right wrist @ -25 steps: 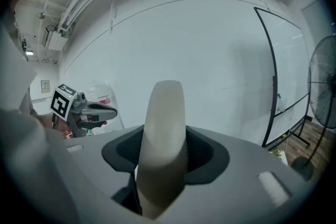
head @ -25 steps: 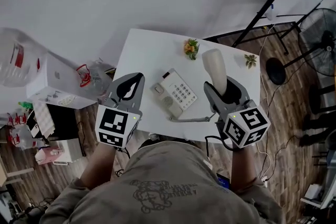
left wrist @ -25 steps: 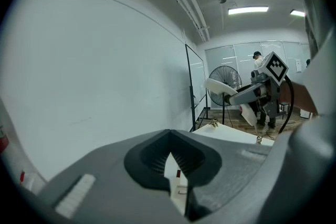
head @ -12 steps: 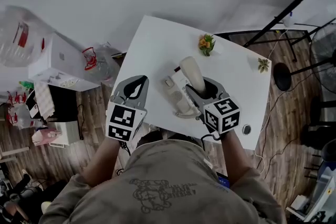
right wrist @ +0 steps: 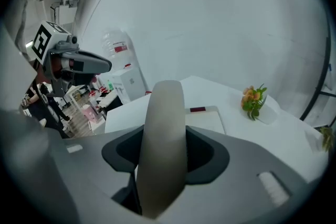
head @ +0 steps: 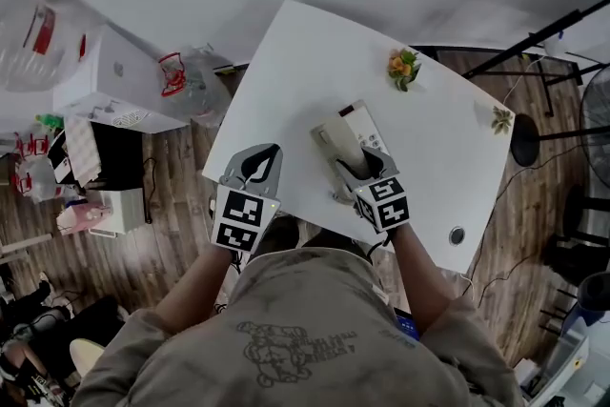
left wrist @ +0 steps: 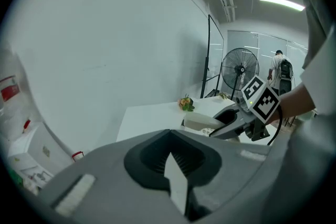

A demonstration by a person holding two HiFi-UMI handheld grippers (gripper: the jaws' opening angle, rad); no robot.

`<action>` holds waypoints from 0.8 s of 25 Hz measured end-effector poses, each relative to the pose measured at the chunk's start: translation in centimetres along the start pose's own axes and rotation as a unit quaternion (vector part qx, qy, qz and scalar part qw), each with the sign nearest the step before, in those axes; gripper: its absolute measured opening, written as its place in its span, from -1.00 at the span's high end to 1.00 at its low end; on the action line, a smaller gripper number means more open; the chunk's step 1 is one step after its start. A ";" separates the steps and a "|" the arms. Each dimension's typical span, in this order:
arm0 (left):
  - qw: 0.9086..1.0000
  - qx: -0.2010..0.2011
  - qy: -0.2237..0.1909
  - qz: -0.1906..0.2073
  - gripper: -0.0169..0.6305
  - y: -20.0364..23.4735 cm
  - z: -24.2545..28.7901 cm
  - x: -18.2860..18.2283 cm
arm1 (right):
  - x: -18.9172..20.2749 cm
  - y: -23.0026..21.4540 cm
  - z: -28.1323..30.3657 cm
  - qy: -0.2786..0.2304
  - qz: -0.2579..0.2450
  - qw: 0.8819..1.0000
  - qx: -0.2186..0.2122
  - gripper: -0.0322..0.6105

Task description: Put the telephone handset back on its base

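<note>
Handset point(right wrist: 164, 139) lowered over base point(right wrist: 206, 122), curved beige plastic

- Head view: from above the person, looking steeply down onto the whole table point(head: 286, 81).
- Left gripper view: close behind the left gripper point(left wrist: 169, 134), facing across the table toward the right gripper point(left wrist: 215, 126).
- Right gripper view: close behind its own jaws, with the handset point(right wrist: 164, 144) large in front, facing the wall.
- All three views share the flowers point(head: 403, 65) near the table's far edge.
</note>
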State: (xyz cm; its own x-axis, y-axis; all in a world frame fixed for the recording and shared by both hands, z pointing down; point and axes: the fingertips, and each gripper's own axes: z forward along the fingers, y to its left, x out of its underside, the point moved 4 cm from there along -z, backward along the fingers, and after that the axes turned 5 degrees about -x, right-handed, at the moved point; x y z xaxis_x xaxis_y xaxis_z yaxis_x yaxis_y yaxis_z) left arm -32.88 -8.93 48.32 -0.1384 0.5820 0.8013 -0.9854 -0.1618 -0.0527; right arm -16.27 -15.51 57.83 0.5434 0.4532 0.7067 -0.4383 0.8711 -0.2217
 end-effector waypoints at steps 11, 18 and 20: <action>0.999 0.006 0.037 0.003 0.95 1.1 1.3 2.6 | 2.8 0.3 4.9 0.032 -0.003 0.999 -0.012 0.16; 0.999 0.007 0.042 0.003 0.95 1.5 1.3 2.5 | 2.8 0.7 5.3 0.033 -0.014 0.999 -0.001 0.15; 0.999 0.009 0.043 0.005 0.95 1.4 1.4 2.5 | 2.9 1.0 5.4 0.038 -0.016 0.999 0.001 0.15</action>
State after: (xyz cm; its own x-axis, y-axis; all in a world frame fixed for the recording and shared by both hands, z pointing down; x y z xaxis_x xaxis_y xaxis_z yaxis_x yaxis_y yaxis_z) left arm -34.45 -8.79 51.11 -0.1561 0.6468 0.7465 -0.9823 -0.1808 -0.0488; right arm -18.92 -14.36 63.29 0.6097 0.4373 0.6611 -0.4203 0.8855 -0.1982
